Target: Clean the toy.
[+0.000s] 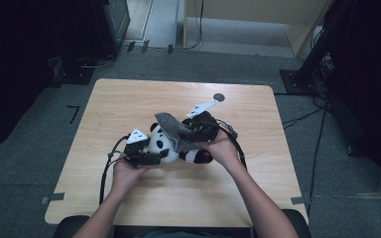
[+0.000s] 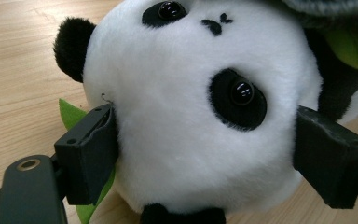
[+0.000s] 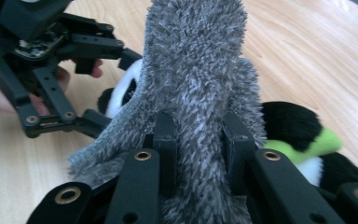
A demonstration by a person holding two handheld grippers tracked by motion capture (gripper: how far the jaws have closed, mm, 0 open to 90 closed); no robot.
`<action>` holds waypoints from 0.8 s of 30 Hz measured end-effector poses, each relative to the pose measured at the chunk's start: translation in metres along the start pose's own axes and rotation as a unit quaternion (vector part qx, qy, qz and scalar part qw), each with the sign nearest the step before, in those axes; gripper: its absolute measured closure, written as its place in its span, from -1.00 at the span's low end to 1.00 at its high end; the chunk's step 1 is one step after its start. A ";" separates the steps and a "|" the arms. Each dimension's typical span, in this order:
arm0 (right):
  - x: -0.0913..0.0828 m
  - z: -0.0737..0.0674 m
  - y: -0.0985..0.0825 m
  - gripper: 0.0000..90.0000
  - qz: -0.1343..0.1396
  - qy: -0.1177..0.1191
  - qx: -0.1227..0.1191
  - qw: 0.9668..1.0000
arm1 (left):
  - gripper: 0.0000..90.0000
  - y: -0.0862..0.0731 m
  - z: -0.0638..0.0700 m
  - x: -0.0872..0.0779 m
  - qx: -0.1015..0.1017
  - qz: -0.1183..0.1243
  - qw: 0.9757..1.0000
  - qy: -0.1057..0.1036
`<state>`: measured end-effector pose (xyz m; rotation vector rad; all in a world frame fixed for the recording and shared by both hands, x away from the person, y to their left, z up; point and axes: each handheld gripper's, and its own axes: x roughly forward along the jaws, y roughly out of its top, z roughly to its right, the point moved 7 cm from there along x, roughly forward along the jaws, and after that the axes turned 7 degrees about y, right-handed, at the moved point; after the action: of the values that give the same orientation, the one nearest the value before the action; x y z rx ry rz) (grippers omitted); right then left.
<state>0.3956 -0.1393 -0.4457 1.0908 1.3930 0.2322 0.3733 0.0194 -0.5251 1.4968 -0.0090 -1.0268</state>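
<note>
Your forearms come in nearest the camera at the table's (image 1: pixel 129 208) near edge; taking the plush panda (image 1: pixel 171 146) as reference, left to right.

Left of the panda: your left hand (image 1: pixel 124 173) holds the left gripper (image 1: pixel 146 151) at the panda's head. In the left gripper view its jaws stand wide, one pad on each side of the white head (image 2: pixel 182 116), both pressing into the fur. So it's clamped on the panda. A green leaf (image 2: pixel 72 116) pokes out under the head beside the left-hand jaw.

Panda lies on its side roughly at the table's centre, head toward your left gripper, black legs toward your right hand (image 1: pixel 223 148).

Above and right of the panda: the right gripper (image 1: pixel 198 126) is clenched on a grey fuzzy cloth (image 1: pixel 173 129). In the right gripper view the jaws pinch a fold of that cloth (image 3: pixel 196 93) tight, and the rest drapes over the panda's body.

Beyond the panda, near the far edge: a small dark round mark (image 1: pixel 219 97) on the tabletop.
</note>
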 end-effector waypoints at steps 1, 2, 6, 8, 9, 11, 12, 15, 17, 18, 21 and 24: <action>0.000 0.001 0.000 0.61 0.001 -0.002 -0.002 1.000 | -0.67 0.000 0.000 0.000 0.001 0.000 1.000 0.001; -0.002 0.004 -0.001 0.61 0.001 -0.010 -0.005 1.000 | -0.67 0.000 0.000 0.000 0.003 0.000 1.000 0.001; -0.008 0.015 -0.004 0.62 0.001 -0.028 0.003 1.000 | -0.67 0.000 0.000 0.000 0.005 -0.001 1.000 0.002; -0.010 0.019 -0.006 0.62 0.003 -0.028 0.007 1.000 | -0.67 0.000 0.000 0.000 0.004 0.000 1.000 0.002; -0.012 0.021 -0.007 0.62 0.003 -0.030 0.010 1.000 | -0.67 0.000 0.000 0.000 0.002 0.000 1.000 0.001; -0.016 0.025 -0.008 0.62 0.005 -0.037 0.012 0.999 | -0.67 0.000 0.000 0.000 0.000 0.000 1.000 0.000; -0.019 0.027 -0.009 0.62 0.006 -0.042 0.017 0.999 | -0.67 0.000 0.000 0.000 -0.002 0.001 1.000 -0.001; -0.027 0.033 -0.011 0.62 0.012 -0.049 0.027 0.998 | -0.67 0.000 -0.001 0.000 -0.003 -0.001 1.000 -0.003; -0.034 0.035 -0.011 0.62 0.022 -0.047 0.037 0.998 | -0.67 0.000 -0.001 -0.001 -0.005 -0.002 1.000 -0.005; -0.044 0.035 -0.010 0.62 0.036 -0.051 0.043 0.997 | -0.67 0.000 0.000 -0.001 -0.006 -0.003 1.000 -0.006; -0.055 0.035 -0.009 0.63 0.049 -0.057 0.040 0.996 | -0.67 0.001 0.000 -0.002 -0.007 -0.006 1.000 -0.009; -0.068 0.036 -0.011 0.62 0.051 -0.071 0.032 0.996 | -0.68 0.003 -0.001 -0.002 -0.011 -0.010 1.000 -0.013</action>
<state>0.4054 -0.2105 -0.4156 1.2096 1.2263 0.1802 0.3741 0.0204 -0.5220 1.4664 -0.0022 -1.0602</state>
